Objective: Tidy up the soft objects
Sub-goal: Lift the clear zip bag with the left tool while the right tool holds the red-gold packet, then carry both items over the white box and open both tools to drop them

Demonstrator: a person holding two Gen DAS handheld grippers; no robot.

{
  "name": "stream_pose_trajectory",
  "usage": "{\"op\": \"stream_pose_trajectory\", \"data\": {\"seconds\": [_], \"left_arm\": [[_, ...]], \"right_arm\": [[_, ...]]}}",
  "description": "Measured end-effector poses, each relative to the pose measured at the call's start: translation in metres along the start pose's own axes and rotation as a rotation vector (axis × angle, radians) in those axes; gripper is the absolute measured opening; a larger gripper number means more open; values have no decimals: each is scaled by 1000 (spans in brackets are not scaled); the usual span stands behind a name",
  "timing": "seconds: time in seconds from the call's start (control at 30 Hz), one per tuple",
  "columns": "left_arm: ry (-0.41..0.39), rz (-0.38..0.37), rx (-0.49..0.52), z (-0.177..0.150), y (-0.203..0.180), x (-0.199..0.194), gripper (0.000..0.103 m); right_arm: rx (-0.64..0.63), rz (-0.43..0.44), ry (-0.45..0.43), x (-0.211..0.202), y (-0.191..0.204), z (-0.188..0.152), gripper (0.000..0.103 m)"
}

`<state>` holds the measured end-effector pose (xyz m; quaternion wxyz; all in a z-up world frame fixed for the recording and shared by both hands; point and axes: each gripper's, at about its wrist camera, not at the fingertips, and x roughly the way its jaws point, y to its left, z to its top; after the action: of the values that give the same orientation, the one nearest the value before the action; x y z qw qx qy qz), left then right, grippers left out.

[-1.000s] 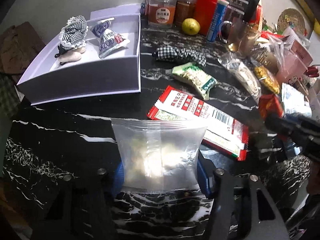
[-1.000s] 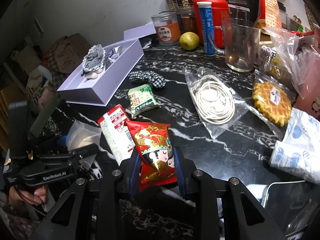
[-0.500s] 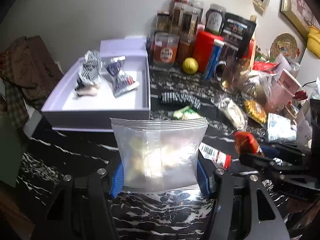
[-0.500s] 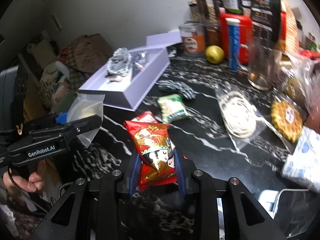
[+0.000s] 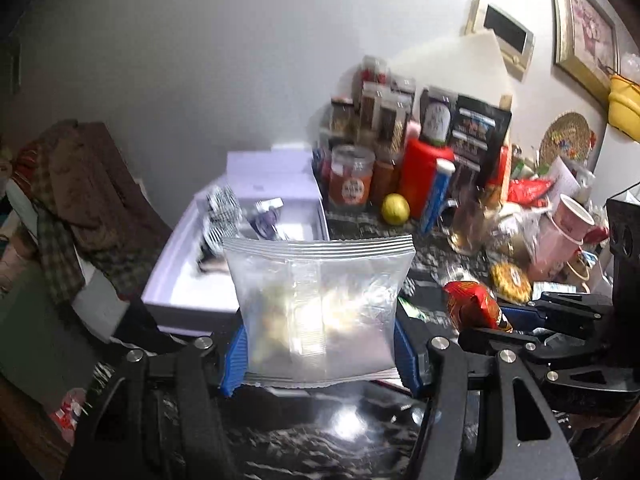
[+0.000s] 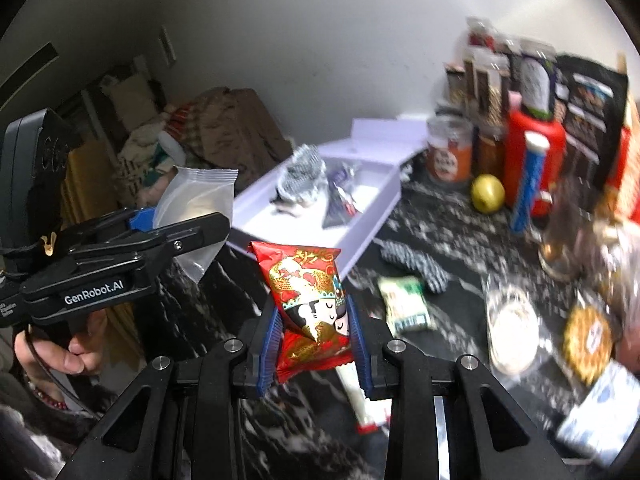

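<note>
The left gripper (image 5: 320,344) is clenched on a clear plastic pouch (image 5: 320,304), its blue pads pressing the pouch's two side edges; the right gripper (image 6: 314,344) is clenched on a red foil snack packet (image 6: 310,300) in the same manner. Both items are held in the air, off the bench (image 6: 460,264), on the near side of the open white box (image 6: 360,216), which is taken here as the landmark. The pouch is directly in front of the box's near wall; the red packet is in front of the box and to its right. Judged from the task, the step in hand is the carry to the box. To perform it well, bring each item over the box's near wall with clearance, lower it onto bare floor inside the box, then release; place one item at a time so the two grippers do not collide. Avoid tightening the grasp, since both packs would probably crumple. Inside the box, toward its far end, lie a checked fabric item (image 6: 302,176) and a small twisted wrapper (image 6: 340,196); the near end appears free. The pouch is translucent, with a ridged top seal, a central back seam and pale contents that cannot be identified. The red packet is glossy, printed with gold pattern and a cartoon figure, and looks puffed.
</note>
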<state>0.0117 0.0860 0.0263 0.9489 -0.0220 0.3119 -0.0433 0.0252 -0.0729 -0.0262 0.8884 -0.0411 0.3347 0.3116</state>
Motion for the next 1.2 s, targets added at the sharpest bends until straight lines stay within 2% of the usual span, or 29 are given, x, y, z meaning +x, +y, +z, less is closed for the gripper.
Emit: {"op": "stream_pose_trajectory", "data": {"seconds": [0.33,0.63,0.87,1.2], "left_arm": [[-96,42,-16,35,31,-2,59],[-130,85,-32,61,66,22,59],[-93,113,-45,68,92,61,59],[34,144,-57,54,125,124,59]], "right_arm": [[-75,19,-71,9,17,56,32],[-111,22,-103,45,18,105,32],[-122,8,-80,89,12,127,32],[-128,19,42,170,2,136,32]]}}
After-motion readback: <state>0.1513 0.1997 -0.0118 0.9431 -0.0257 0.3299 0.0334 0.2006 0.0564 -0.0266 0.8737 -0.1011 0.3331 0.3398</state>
